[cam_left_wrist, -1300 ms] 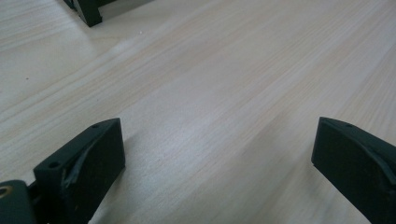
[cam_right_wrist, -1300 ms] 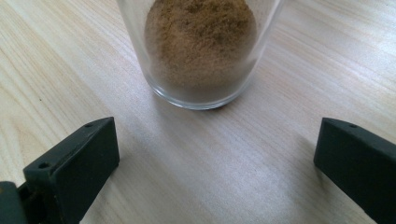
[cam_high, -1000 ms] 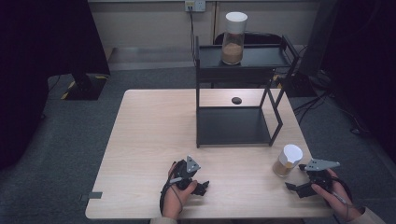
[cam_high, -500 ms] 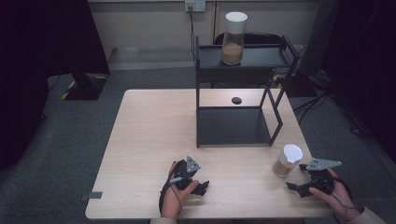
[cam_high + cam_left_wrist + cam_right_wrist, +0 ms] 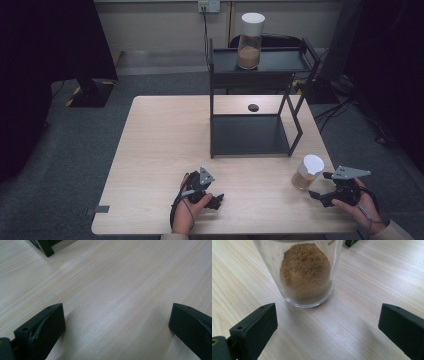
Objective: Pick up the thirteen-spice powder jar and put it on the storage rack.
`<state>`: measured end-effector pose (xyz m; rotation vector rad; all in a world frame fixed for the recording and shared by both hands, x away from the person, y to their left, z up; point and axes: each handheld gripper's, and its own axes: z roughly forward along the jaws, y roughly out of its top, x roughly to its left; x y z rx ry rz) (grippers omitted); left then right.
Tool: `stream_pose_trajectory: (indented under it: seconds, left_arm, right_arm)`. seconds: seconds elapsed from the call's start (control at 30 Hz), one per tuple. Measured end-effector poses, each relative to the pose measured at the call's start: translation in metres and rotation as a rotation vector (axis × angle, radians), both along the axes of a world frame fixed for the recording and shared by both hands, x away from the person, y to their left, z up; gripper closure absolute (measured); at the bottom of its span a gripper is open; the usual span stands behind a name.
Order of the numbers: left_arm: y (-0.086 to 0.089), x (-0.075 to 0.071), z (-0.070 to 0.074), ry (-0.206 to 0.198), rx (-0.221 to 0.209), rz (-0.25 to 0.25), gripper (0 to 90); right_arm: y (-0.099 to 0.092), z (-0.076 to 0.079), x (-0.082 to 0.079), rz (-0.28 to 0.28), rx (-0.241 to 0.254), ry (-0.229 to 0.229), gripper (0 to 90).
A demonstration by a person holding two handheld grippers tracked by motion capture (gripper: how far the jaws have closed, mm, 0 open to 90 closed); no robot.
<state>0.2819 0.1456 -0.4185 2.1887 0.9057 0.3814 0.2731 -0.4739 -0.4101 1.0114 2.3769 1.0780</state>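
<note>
A glass jar point(image 5: 306, 173) with a white lid, part full of brown powder, stands on the table near its front right corner. My right gripper point(image 5: 319, 191) is open just to the jar's right and a little nearer; in the right gripper view the jar point(image 5: 305, 275) stands close ahead, beyond the wide-apart jaws. A second, taller jar point(image 5: 249, 41) of the same powder stands on the top shelf of the black rack point(image 5: 255, 95). My left gripper point(image 5: 218, 200) rests open near the table's front edge, over bare wood point(image 5: 117, 315).
A small black round object point(image 5: 253, 107) lies on the table behind the rack's lower shelf. The rack's front corner foot point(image 5: 46, 247) shows in the left gripper view. Grey carpet, a black stand and cables surround the table.
My right gripper has crept a little left, closer to the near jar. The left gripper has stayed put.
</note>
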Motion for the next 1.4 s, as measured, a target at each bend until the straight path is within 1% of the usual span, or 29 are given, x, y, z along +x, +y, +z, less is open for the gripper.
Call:
stream_pose_trajectory:
  seconds: [0.07, 0.27, 0.33, 0.47, 0.5, 0.63, 0.8, 1.0, 1.07, 1.1, 1.2, 1.4]
  left_arm:
    - [0.0, 0.0, 0.0, -0.001, 0.0, -0.002, 0.0]
    - [0.001, 0.001, 0.0, 0.0, 0.001, -0.005, 0.0]
    - [0.001, 0.001, 0.0, 0.0, 0.002, -0.005, 0.0]
    - [0.001, 0.001, 0.0, 0.0, 0.001, -0.005, 0.0]
    - [0.001, 0.001, 0.0, 0.0, 0.001, -0.005, 0.0]
    - [0.001, 0.001, 0.0, 0.0, 0.001, -0.005, 0.0]
    - [0.001, 0.001, 0.0, 0.0, 0.001, -0.005, 0.0]
    - [0.001, 0.001, 0.0, 0.0, 0.002, -0.006, 0.0]
    - [0.001, 0.001, 0.0, 0.0, 0.001, -0.006, 0.0]
    - [0.001, 0.001, 0.0, 0.0, 0.001, -0.006, 0.0]
    - [0.001, 0.001, 0.0, -0.001, 0.001, -0.006, 0.0]
    - [0.001, 0.001, 0.0, -0.001, 0.001, -0.006, 0.0]
  right_arm:
    - [-0.001, 0.001, 0.001, 0.004, 0.003, -0.003, 1.2]
    - [-0.003, 0.006, 0.006, 0.007, 0.047, -0.006, 0.9]
    - [-0.003, 0.008, 0.008, 0.019, 0.057, -0.006, 1.1]
    - [0.0, 0.012, 0.011, 0.039, 0.063, -0.022, 1.4]
    - [-0.001, 0.012, 0.012, 0.042, 0.072, -0.026, 1.7]
    - [-0.002, 0.012, 0.019, 0.079, 0.099, -0.035, 6.4]
    - [0.0, 0.01, 0.027, 0.139, 0.115, -0.055, 13.4]
    - [0.005, 0.007, 0.034, 0.181, 0.13, -0.063, 20.0]
    - [0.007, 0.007, 0.035, 0.184, 0.132, -0.068, 21.5]
    - [0.006, 0.006, 0.036, 0.183, 0.134, -0.068, 23.8]
    - [0.003, 0.004, 0.039, 0.186, 0.153, -0.071, 27.9]
    - [0.001, 0.004, 0.043, 0.214, 0.149, -0.089, 29.7]
